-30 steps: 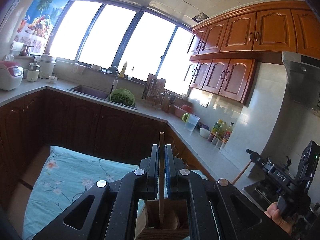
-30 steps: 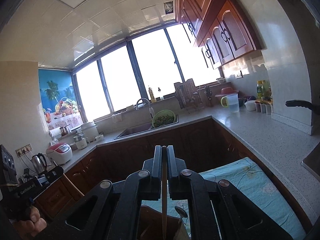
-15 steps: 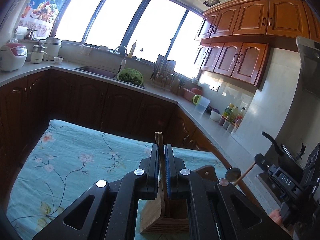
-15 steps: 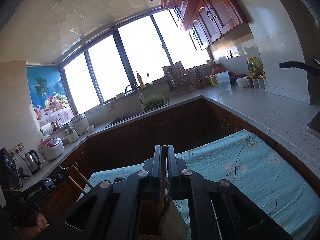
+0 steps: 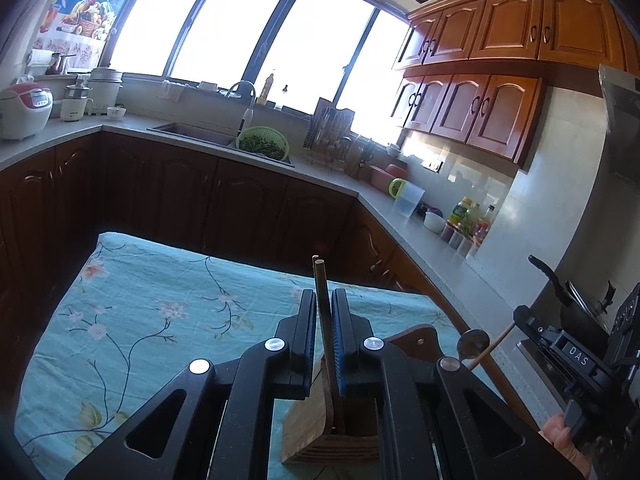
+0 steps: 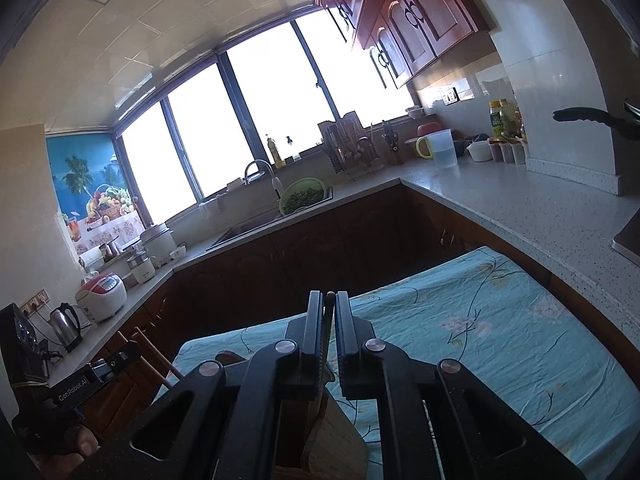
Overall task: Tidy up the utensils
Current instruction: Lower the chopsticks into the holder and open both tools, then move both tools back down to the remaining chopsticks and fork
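1. Left gripper (image 5: pixel 323 334): jaws narrowly parted and opening. A pair of wooden chopsticks (image 5: pixel 320 280) stands between the blue pads; a thin gap shows on the left-hand side, and contact on the right-hand pad cannot be ruled out.
2. Right gripper (image 6: pixel 329 338): jaws likewise parting by a sliver. A single slim wooden stick (image 6: pixel 330 295), most likely a chopstick, sits in the slot, leaning toward the left-hand pad; only its tip and a short run of shaft show.
3. Long axis, both items: near upright, running along the fingers, upper ends poking out just past the fingertips, lower ends dropping into the holder below.
4. Wooden utensil holder (image 5: pixel 310 420): directly beneath both sets of jaws, on the tablecloth; its slatted wall and open compartment show under the left gripper, its pale front panel (image 6: pixel 340 436) under the right. Which compartment each stick has entered cannot be told.
5. Judgement: the release hinges on the sticks being already seated in the holder; each hand then needs to withdraw along the stick's axis, upward and back, so the pads do not drag it out.
6. Metal spoon with wooden handle (image 5: pixel 474 340): just right of the left gripper, bowl up, apparently in the same holder.
7. Floral teal tablecloth (image 5: pixel 140 320): spreads outward ahead of both grippers.
8. Kitchen counter (image 6: pixel 520 200): beyond, well apart.
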